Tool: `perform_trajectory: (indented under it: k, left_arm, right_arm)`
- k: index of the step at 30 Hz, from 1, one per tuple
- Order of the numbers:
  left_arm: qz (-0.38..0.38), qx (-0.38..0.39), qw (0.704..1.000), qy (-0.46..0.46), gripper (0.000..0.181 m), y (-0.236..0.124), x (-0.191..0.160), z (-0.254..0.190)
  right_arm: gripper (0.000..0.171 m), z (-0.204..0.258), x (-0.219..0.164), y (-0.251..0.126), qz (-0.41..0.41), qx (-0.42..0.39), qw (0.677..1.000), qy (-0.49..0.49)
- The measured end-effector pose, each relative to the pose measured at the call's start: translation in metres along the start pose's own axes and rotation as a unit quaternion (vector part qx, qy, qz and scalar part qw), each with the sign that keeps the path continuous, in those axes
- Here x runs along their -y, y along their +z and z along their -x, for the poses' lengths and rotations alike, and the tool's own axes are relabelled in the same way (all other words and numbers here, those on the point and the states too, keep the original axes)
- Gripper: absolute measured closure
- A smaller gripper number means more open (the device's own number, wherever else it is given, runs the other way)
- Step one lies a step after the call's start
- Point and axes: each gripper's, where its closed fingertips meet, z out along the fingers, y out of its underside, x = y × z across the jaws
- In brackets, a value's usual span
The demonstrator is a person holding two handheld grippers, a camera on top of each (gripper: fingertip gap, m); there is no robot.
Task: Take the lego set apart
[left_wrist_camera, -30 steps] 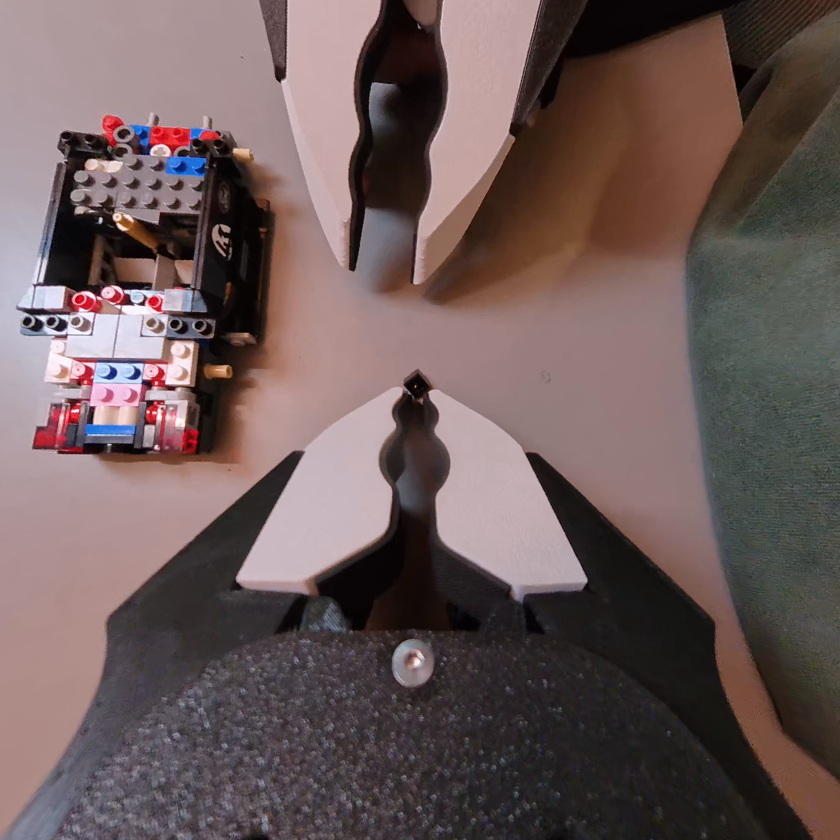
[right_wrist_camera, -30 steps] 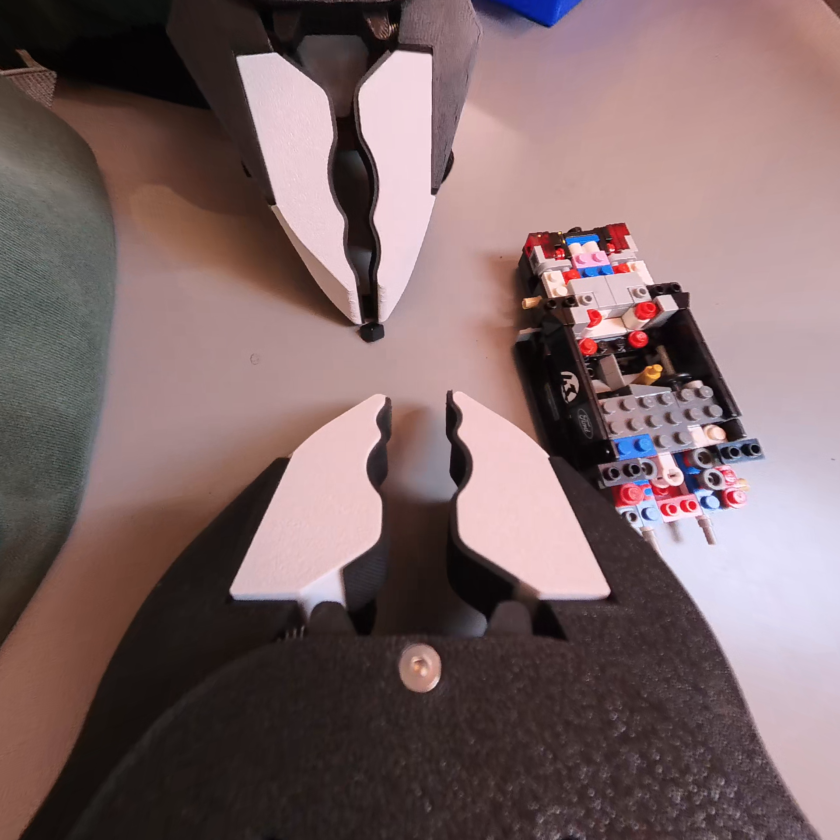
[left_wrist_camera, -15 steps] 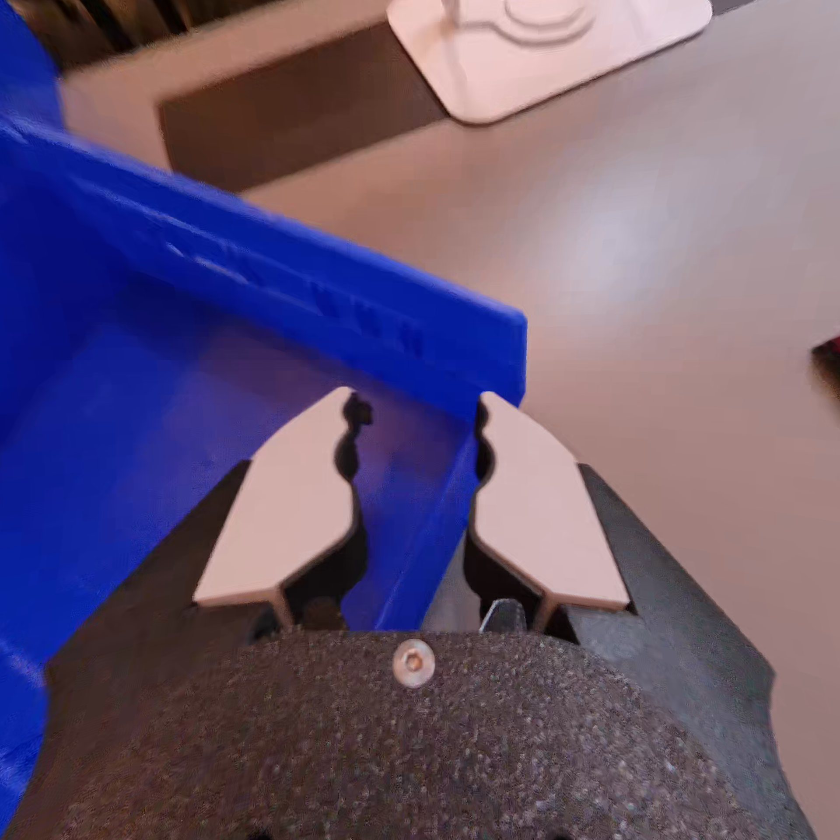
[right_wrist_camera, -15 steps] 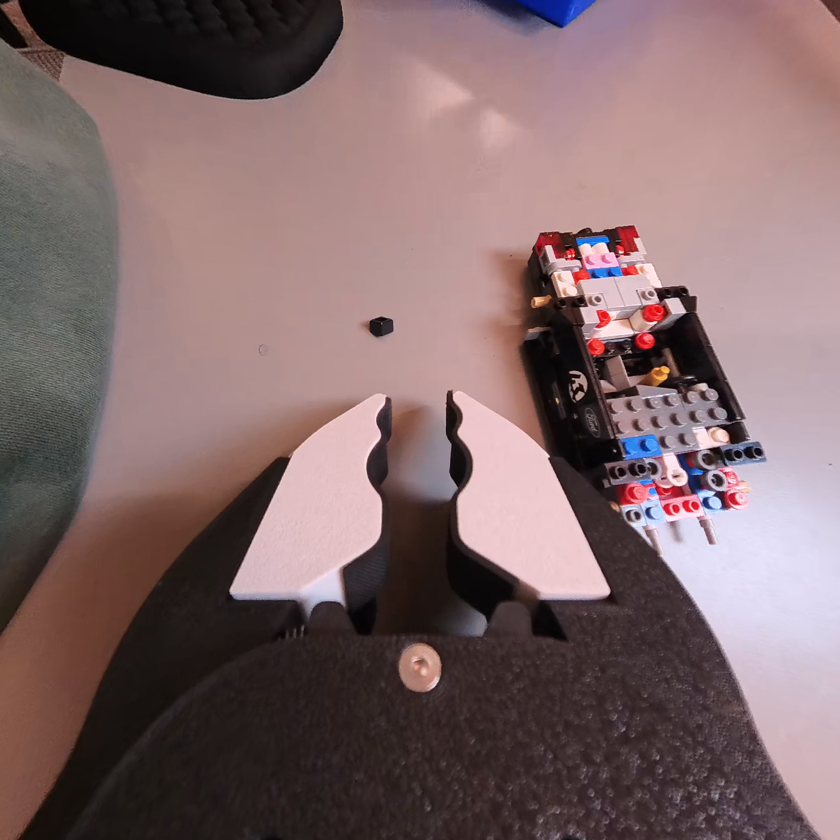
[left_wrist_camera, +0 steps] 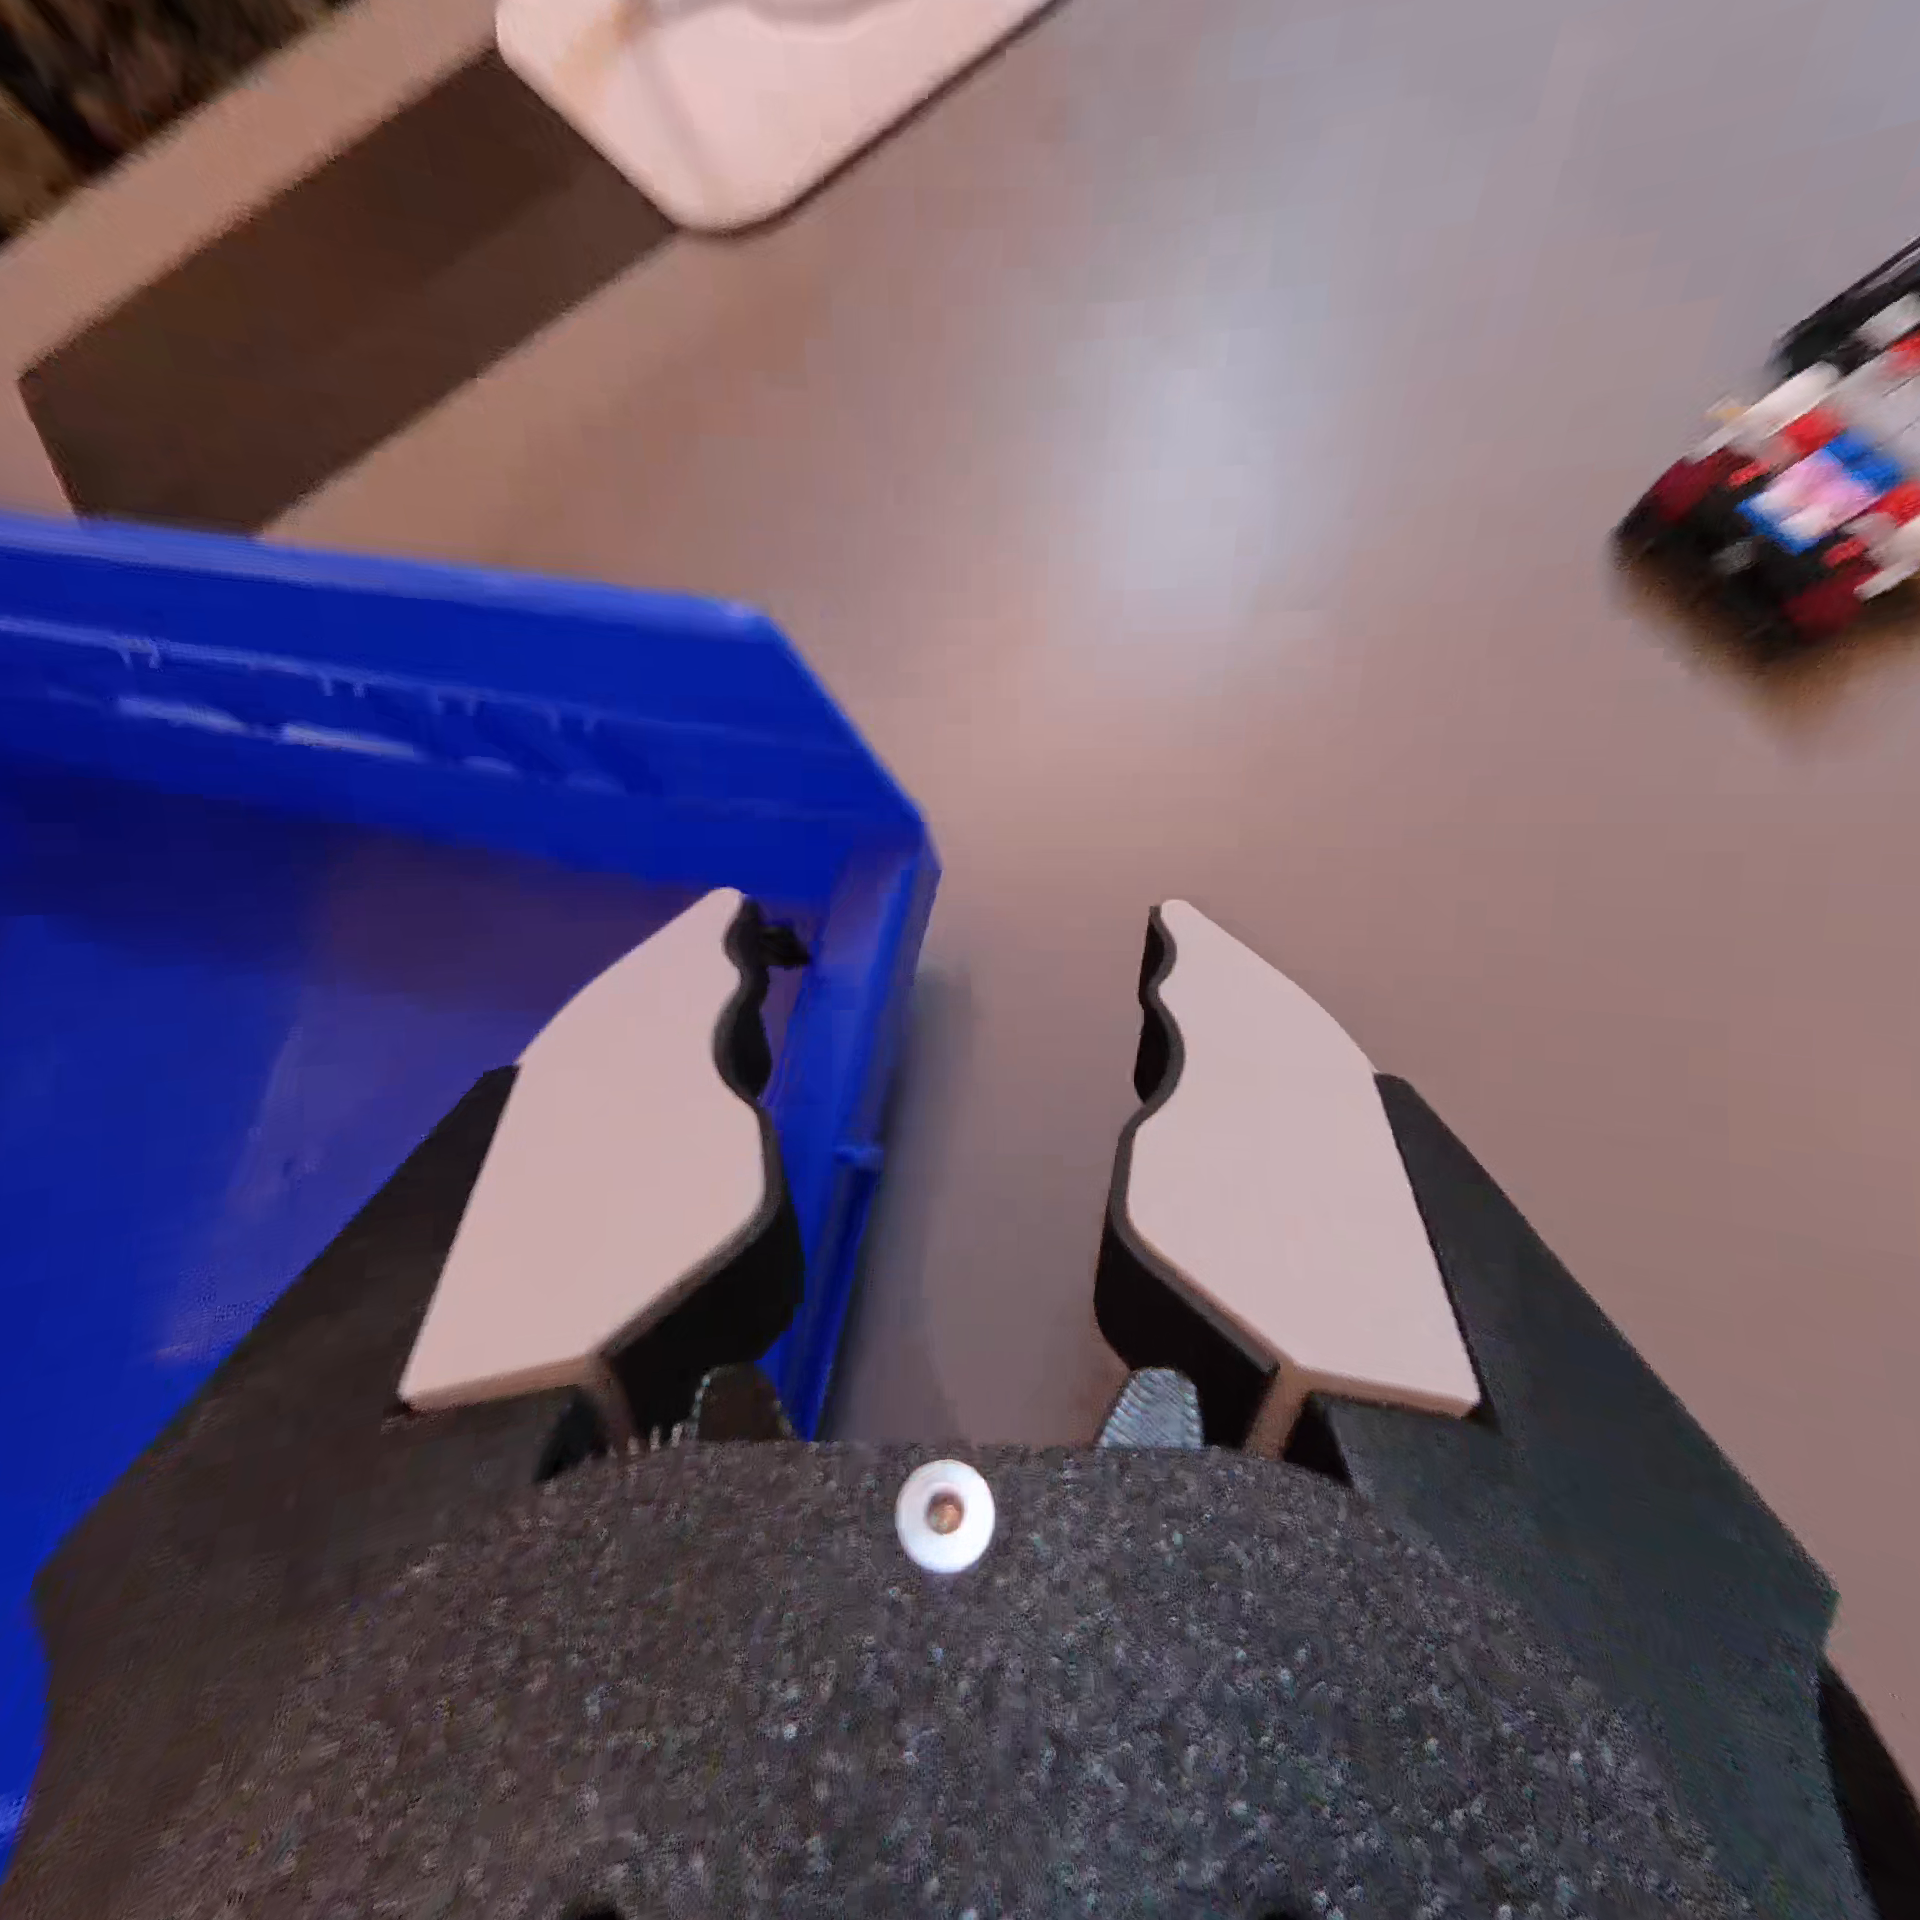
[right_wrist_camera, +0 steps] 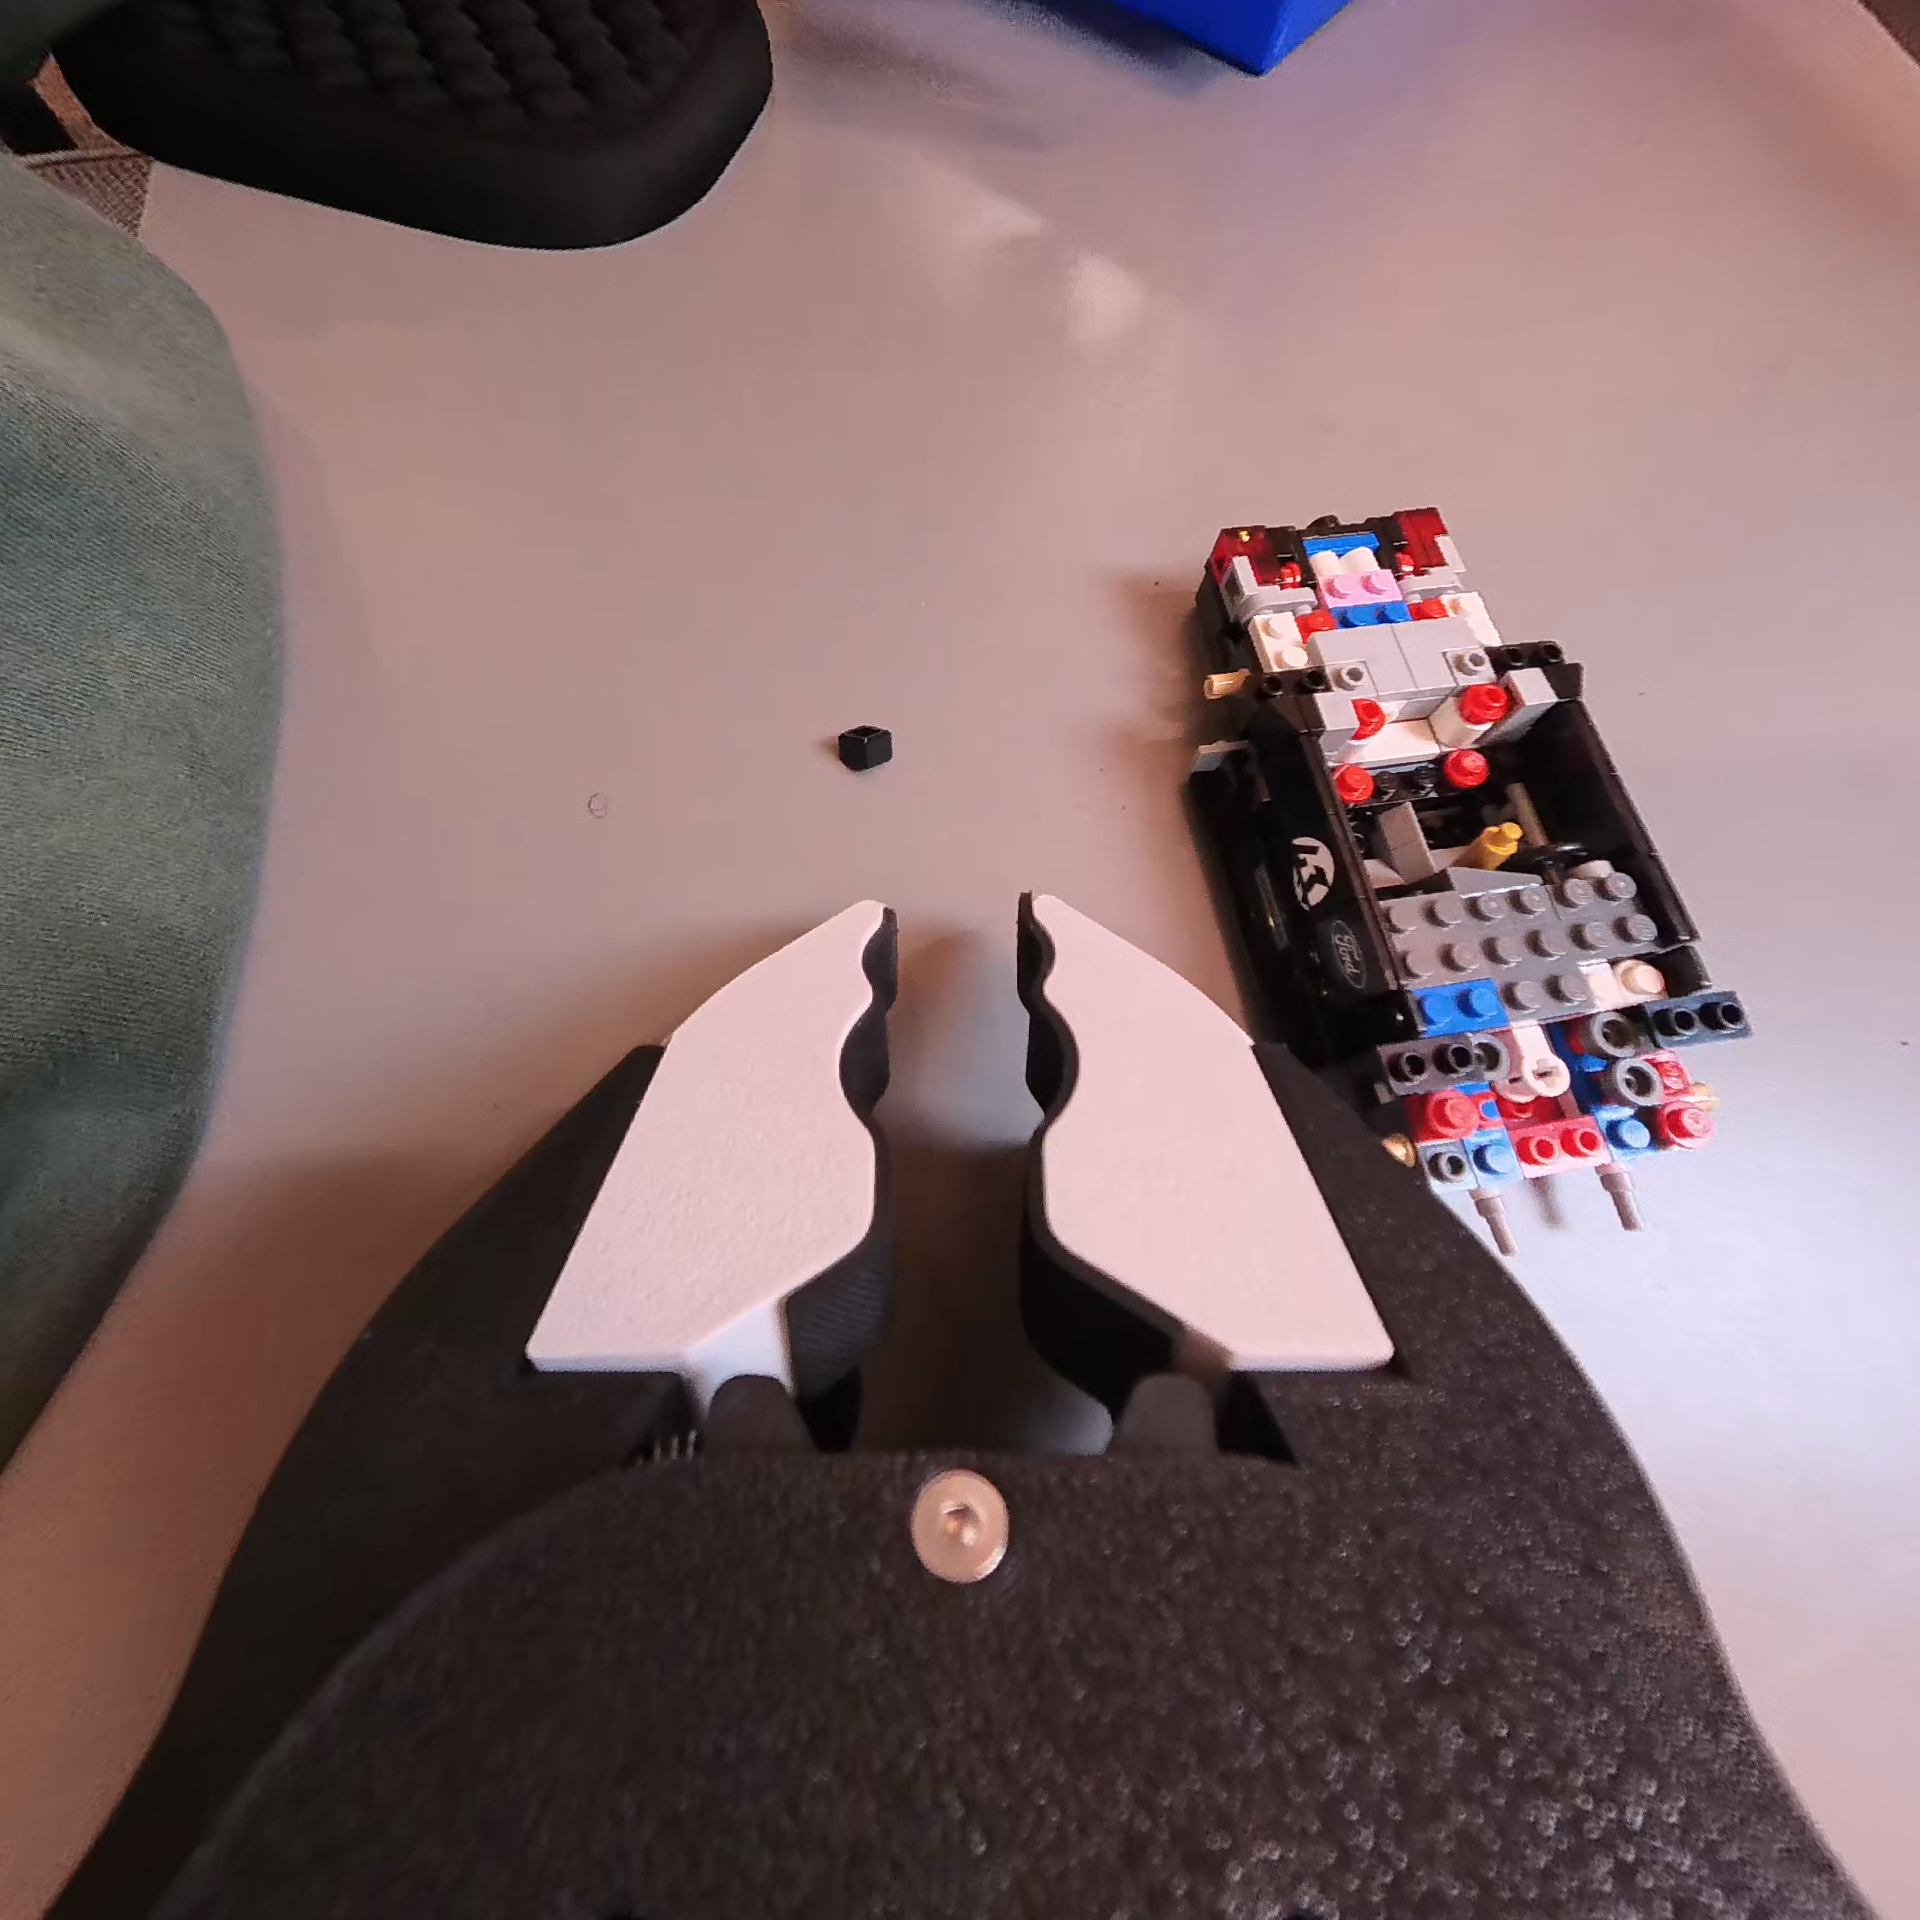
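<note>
Lego car on the desk, both grippers empty, one loose black piece between them.

The right gripper (right_wrist_camera: 956, 914) hovers low over the desk (right_wrist_camera: 1039, 416), jaws narrowly parted and holding nothing. The lego car (right_wrist_camera: 1455, 862) lies just to its right, long axis running away from the camera, the red-and-pink end farthest. A small black piece (right_wrist_camera: 864, 748) sits ahead, slightly left. The left gripper (left_wrist_camera: 945, 925), jaws wide and empty, straddles the corner wall of the blue bin (left_wrist_camera: 520, 727), well apart from the car; the right gripper is judged nearer for the next pull.
</note>
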Motion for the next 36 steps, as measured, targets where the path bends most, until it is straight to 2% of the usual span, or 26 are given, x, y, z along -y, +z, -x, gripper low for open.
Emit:
perform_trajectory:
  k: [1, 3, 5, 8, 11, 12, 13, 16, 18, 22, 27, 29, 31, 34, 35, 36]
  left_arm:
    - [-0.012, -0.008, 1.0, 0.002, 0.116, -0.003, 0.004, -0.004]
    - [0.014, -0.012, 1.0, 0.009, 0.119, -0.005, -0.003, -0.006]
    - [0.021, 0.012, 1.0, 0.019, 0.109, -0.004, -0.006, 0.0]
    - [0.011, 0.018, 1.0, 0.014, 0.111, -0.002, -0.003, 0.0]
    - [-0.023, 0.001, 0.999, 0.035, 0.135, -0.005, 0.011, -0.017]
    - [-0.019, -0.017, 0.998, 0.05, 0.146, -0.004, 0.01, -0.028]
    - [0.001, -0.031, 0.998, 0.061, 0.149, -0.001, 0.005, -0.037]
    - [0.08, -0.012, 0.994, 0.078, 0.145, 0.018, -0.021, -0.037]
    - [0.114, -0.034, 0.991, 0.067, 0.141, 0.025, -0.035, -0.044]
    - [0.103, -0.044, 0.993, 0.026, 0.147, 0.031, -0.034, -0.043]
    - [0.102, -0.083, 0.991, 0.003, 0.173, 0.032, -0.035, -0.052]
    - [0.101, -0.06, 0.993, 0.025, 0.173, 0.03, -0.034, -0.046]
    - [0.049, -0.027, 0.998, 0.032, 0.173, 0.019, -0.014, -0.033]
    - [-0.029, 0.087, 0.996, -0.002, 0.172, -0.008, 0.019, 0.019]
    - [-0.027, 0.115, 0.993, -0.015, 0.172, -0.011, 0.018, 0.035]
    - [-0.003, 0.108, 0.994, -0.03, 0.166, -0.008, 0.009, 0.04]
  right_arm:
    - [0.149, 0.0, 0.0, 0.0, 0.0, 0.0, 1.0, 0.001]
    - [0.149, 0.0, 0.0, 0.0, 0.0, 0.001, 1.0, 0.002]
    - [0.149, 0.0, 0.0, 0.0, 0.0, 0.001, 1.0, 0.002]
    - [0.149, 0.0, 0.0, 0.0, -0.001, 0.0, 1.0, 0.001]
    - [0.149, -0.001, 0.0, 0.0, -0.001, -0.001, 1.0, 0.002]
    - [0.149, -0.001, 0.0, 0.0, -0.001, -0.001, 1.0, 0.003]
    - [0.149, -0.001, 0.0, 0.0, -0.001, -0.001, 1.0, 0.003]
    - [0.149, 0.0, 0.0, 0.0, 0.0, -0.001, 1.0, 0.002]
    - [0.149, 0.0, 0.0, 0.0, 0.0, -0.002, 1.0, 0.001]
    - [0.149, 0.001, 0.0, -0.001, -0.001, -0.001, 1.0, 0.0]
    - [0.149, 0.0, 0.0, -0.001, -0.002, 0.0, 1.0, 0.001]
    - [0.149, 0.0, 0.0, -0.001, -0.001, 0.0, 1.0, 0.001]
    - [0.149, 0.0, 0.0, -0.001, -0.002, 0.0, 1.0, 0.001]
    - [0.149, 0.0, 0.0, -0.001, -0.001, 0.0, 1.0, 0.002]
    - [0.149, 0.0, 0.0, -0.001, -0.001, 0.0, 1.0, 0.001]
    - [0.149, 0.0, 0.0, -0.001, -0.001, 0.0, 1.0, 0.001]
